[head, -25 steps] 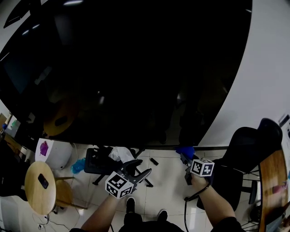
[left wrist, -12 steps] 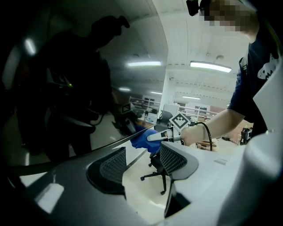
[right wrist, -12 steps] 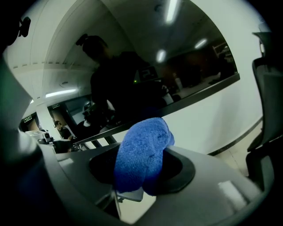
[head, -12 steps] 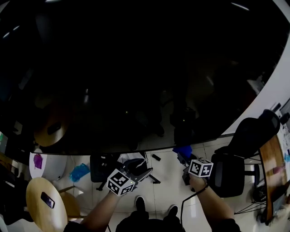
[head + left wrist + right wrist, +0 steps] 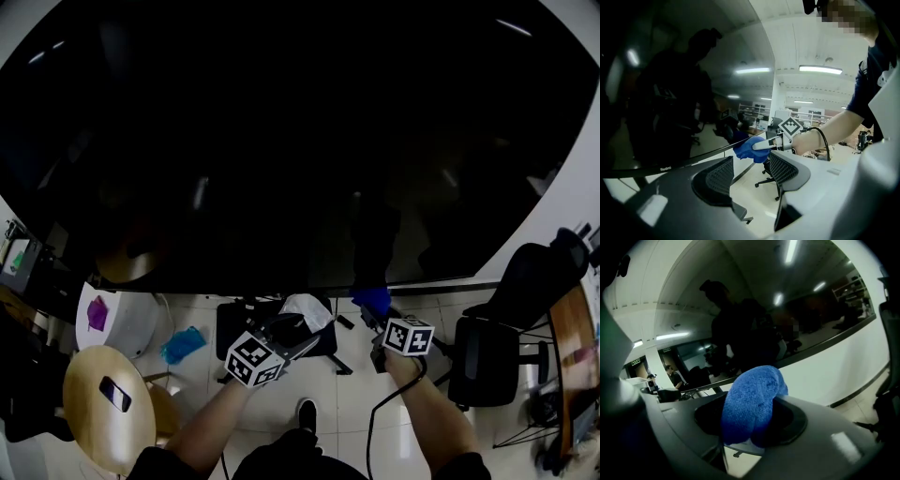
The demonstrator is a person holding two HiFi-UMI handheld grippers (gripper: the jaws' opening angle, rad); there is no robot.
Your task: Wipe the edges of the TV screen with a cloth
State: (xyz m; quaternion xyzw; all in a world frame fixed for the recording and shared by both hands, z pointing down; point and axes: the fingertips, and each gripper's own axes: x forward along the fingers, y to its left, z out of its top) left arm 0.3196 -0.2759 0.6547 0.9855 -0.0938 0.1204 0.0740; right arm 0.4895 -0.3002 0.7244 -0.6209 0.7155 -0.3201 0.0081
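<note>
Carries the bunched blue microfibre cloth (image 5: 373, 302) leftward along the bottom edge of the wide, glossy black TV screen (image 5: 281, 141), and now sits farther from the lower right corner than a second ago. Brings the left gripper (image 5: 298, 339) along at much the same pace, just beside it. Pinches the cloth in the fingers of the right gripper (image 5: 372, 317), which press on the wad and leave a rounded bulge sticking out in front, likely so that soft fabric rather than hard plastic meets the frame. Holds that bulge up at the thin lower bezel, seemingly touching it, reaching from below the screen so the glass itself stays unsmeared. Holds the left gripper's fingers spread with nothing between them, low over the white tiled floor (image 5: 342, 384) and clear of the screen, probably to stay out of the wiping path. Leaves the stretch of bottom edge farther left yet to be covered, by the look of it.
</note>
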